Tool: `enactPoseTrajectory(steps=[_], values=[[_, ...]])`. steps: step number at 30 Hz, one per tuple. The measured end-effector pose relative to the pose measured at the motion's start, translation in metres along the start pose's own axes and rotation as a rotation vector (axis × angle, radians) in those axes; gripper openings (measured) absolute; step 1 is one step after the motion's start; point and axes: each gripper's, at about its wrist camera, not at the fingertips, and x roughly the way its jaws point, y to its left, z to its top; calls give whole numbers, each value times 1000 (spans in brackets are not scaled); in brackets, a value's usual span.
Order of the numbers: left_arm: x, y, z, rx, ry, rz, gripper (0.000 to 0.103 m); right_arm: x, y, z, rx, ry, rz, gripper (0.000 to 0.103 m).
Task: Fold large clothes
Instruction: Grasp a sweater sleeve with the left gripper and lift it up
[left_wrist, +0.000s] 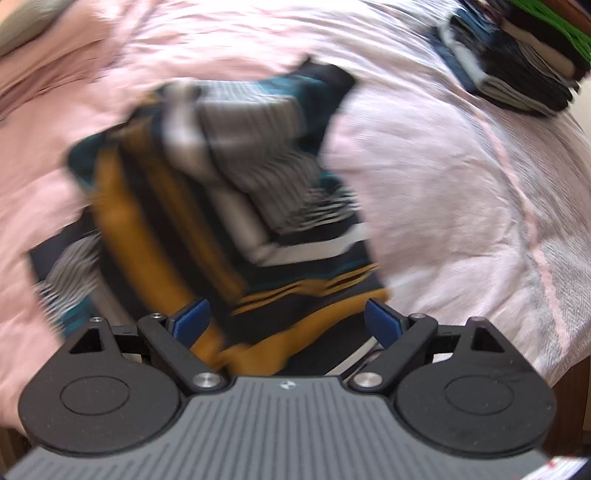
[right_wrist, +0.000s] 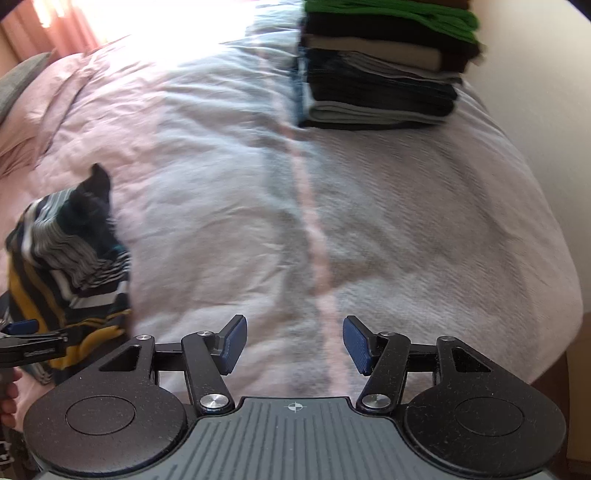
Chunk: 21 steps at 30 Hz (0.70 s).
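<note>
A stack of folded clothes (right_wrist: 384, 70) already sits at the far side of the bed (right_wrist: 424, 229); the striped garment (left_wrist: 221, 206) lies crumpled near its front edge, unfolded. Your left tongs (left_wrist: 286, 319) gape wide above it, gripping nothing; your right tongs (right_wrist: 293, 341) stand open over bare cover. Blur hides the garment's edges.

Blurred and cropped regions in the 2 wrist views.
Motion blur smears the striped garment (left_wrist: 221, 206), so its folds and edges cannot be traced; the left gripper (left_wrist: 288, 317) covers its near edge. The folded stack (right_wrist: 384, 74) is cut by the top edge. A hand (right_wrist: 9, 402) is cropped at the left edge. The bed (right_wrist: 424, 229) runs past every border.
</note>
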Motion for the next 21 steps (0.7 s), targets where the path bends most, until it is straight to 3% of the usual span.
enactPoseTrajectory(steps=[6,9,10,11,12,14,19,21], values=[[69,-56,14,125,45,48,86,2,-29,4,26,23,-56,55],[97,-65,6,217,73,146,63,9,-28,7,25,38,-52,55],[99,-64,4,234,70,155,53,13,-25,9,22,42,-42,55],[98,-61,2,258,55,161,35,16,-22,12,18,44,-31,55],[93,-58,-1,291,42,179,25,22,-16,15,12,47,-17,55],[72,-40,-3,299,1,180,16,30,-3,22,-10,50,13,55],[-24,59,-1,113,-136,285,13,47,41,46,-106,17,123,55],[-67,110,1,19,-191,373,13,54,66,55,-158,2,177,55]])
